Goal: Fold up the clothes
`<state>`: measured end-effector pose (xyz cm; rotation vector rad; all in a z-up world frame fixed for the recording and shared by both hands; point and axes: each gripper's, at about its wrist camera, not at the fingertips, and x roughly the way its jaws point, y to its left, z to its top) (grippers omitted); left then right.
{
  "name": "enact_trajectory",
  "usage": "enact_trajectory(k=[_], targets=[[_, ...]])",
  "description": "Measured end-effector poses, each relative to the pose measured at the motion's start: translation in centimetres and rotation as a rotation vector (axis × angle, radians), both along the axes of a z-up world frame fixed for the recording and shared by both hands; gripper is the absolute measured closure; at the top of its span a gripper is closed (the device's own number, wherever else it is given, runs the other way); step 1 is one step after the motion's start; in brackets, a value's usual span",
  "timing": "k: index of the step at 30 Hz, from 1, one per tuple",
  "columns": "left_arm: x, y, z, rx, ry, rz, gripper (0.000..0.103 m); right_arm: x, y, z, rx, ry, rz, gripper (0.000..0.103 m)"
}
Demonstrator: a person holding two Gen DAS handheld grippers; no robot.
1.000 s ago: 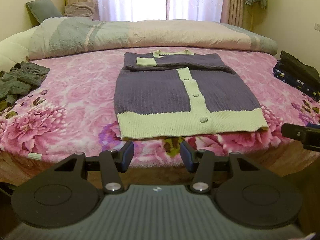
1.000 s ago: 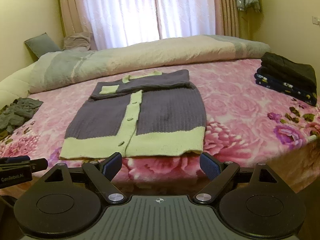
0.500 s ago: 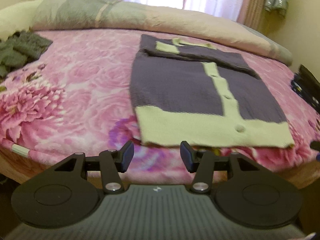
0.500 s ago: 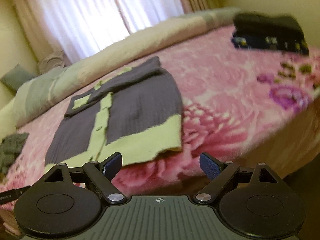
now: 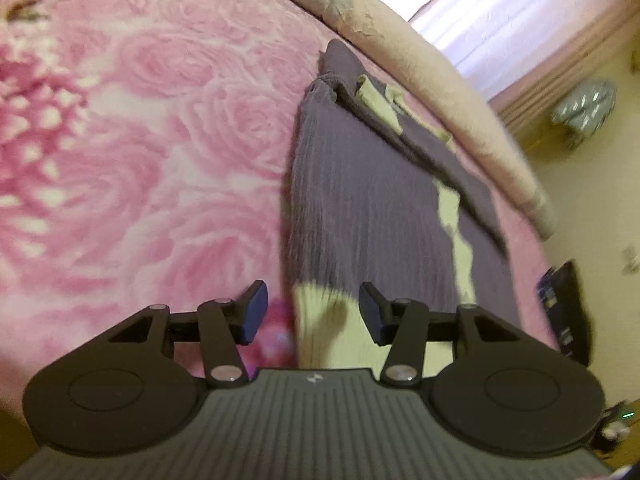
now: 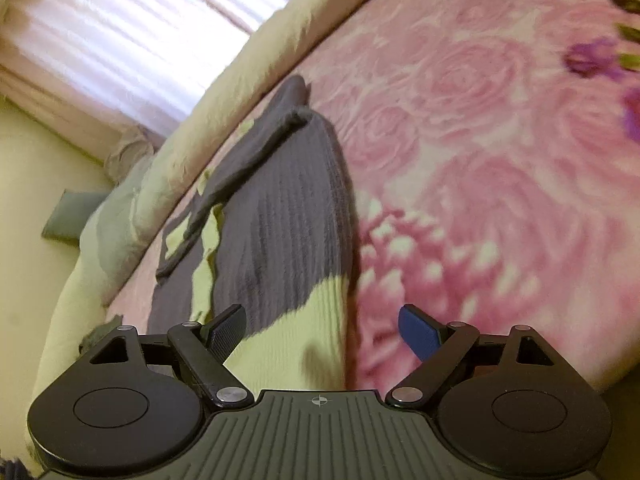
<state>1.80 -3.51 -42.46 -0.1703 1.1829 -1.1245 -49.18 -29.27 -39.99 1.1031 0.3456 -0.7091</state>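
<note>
Left wrist view showed the left gripper (image 5: 312, 312) with its fingers apart over the near left hem corner of the cardigan (image 5: 368, 208), which lay flat on the bed (image 5: 140, 168) (pink rose blanket). The right gripper (image 6: 322, 330) hung with fingers spread wide over the opposite hem corner of that cardigan (image 6: 288, 208).

**Bedroom background, non-task items**

We see a pink rose-print bedspread (image 5: 140, 168) covering the bed, a rolled cream-and-grey duvet (image 6: 248, 76) along its far side, and bright sheer curtains (image 6: 132, 36) behind. We note a grey pillow (image 6: 70, 216) by the wall and a dark folded stack (image 5: 568, 312) at the bed's edge.
</note>
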Motion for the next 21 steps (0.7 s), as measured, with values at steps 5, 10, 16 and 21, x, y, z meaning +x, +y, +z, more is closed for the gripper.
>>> enact_trajectory(k=[5,10,16,21], targets=[[2.2,-2.6,-1.1,-0.046,0.114,-0.023,0.054,1.7,-3.1,-1.1,0.031,-0.030,0.066,0.024],[3.7,-4.8,-1.9,-0.081,0.194,-0.052,0.049,3.4,-6.0,-2.5,0.053,-0.106,0.114,0.027],[2.6,-4.8,-2.3,-0.058,0.171,-0.209,0.076,3.0,-5.9,-3.2,0.085,-0.145,0.182,0.045],[2.9,-4.0,-3.4,-0.065,0.233,-0.199,0.087,1.3,-4.7,-4.2,0.132,-0.169,0.234,0.069]])
